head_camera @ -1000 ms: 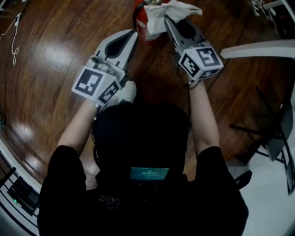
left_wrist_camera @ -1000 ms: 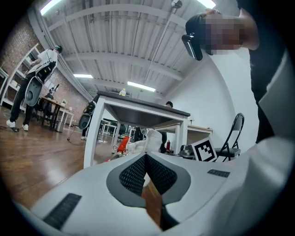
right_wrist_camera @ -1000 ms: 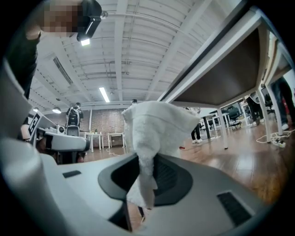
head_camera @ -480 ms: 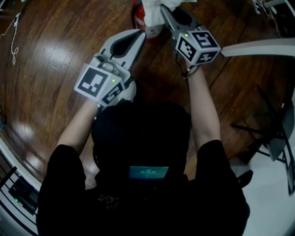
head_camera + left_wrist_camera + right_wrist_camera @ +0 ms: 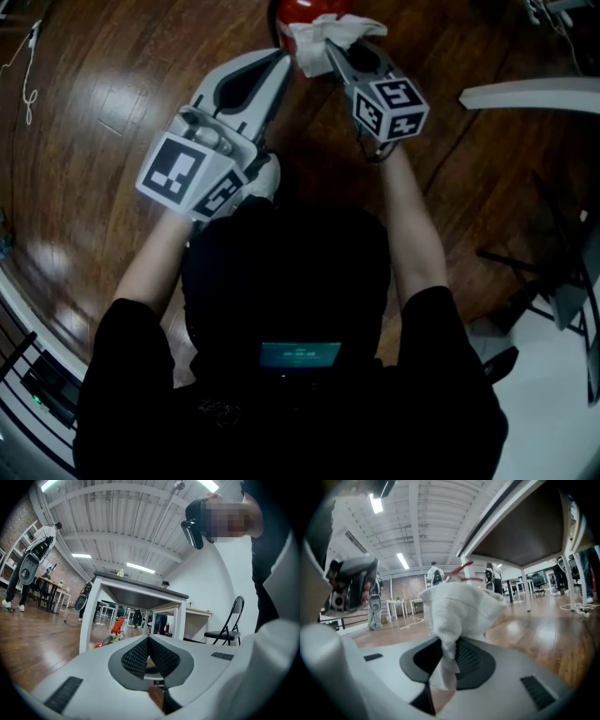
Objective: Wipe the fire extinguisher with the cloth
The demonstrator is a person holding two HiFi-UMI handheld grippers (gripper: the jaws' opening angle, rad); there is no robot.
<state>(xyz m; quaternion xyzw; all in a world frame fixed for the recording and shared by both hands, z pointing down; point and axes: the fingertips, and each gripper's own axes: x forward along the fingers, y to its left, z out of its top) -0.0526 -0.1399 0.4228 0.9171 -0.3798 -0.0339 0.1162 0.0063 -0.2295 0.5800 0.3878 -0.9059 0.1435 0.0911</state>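
The red fire extinguisher [image 5: 307, 7] stands on the wood floor at the top edge of the head view, mostly cut off. A white cloth [image 5: 325, 34] bunches against its near side, and my right gripper [image 5: 329, 51] is shut on it. In the right gripper view the cloth [image 5: 457, 606] fills the space ahead of the right gripper [image 5: 447, 645], with red parts of the extinguisher [image 5: 461, 568] showing behind it. My left gripper [image 5: 283, 60] points at the extinguisher's left side, just short of it. In its own view the left gripper [image 5: 148, 640] is shut and holds nothing.
A white table edge [image 5: 527, 94] runs along the right, with a black stand [image 5: 548, 272] below it. A cable [image 5: 28, 70] lies on the floor at far left. The person's light shoe [image 5: 263, 181] rests under the left gripper. A white table [image 5: 140, 587] and a folding chair [image 5: 230, 626] stand ahead.
The right gripper pushed the cloth up over the extinguisher, then drew it back toward me, so the red top shows again. The left gripper edged slightly forward.
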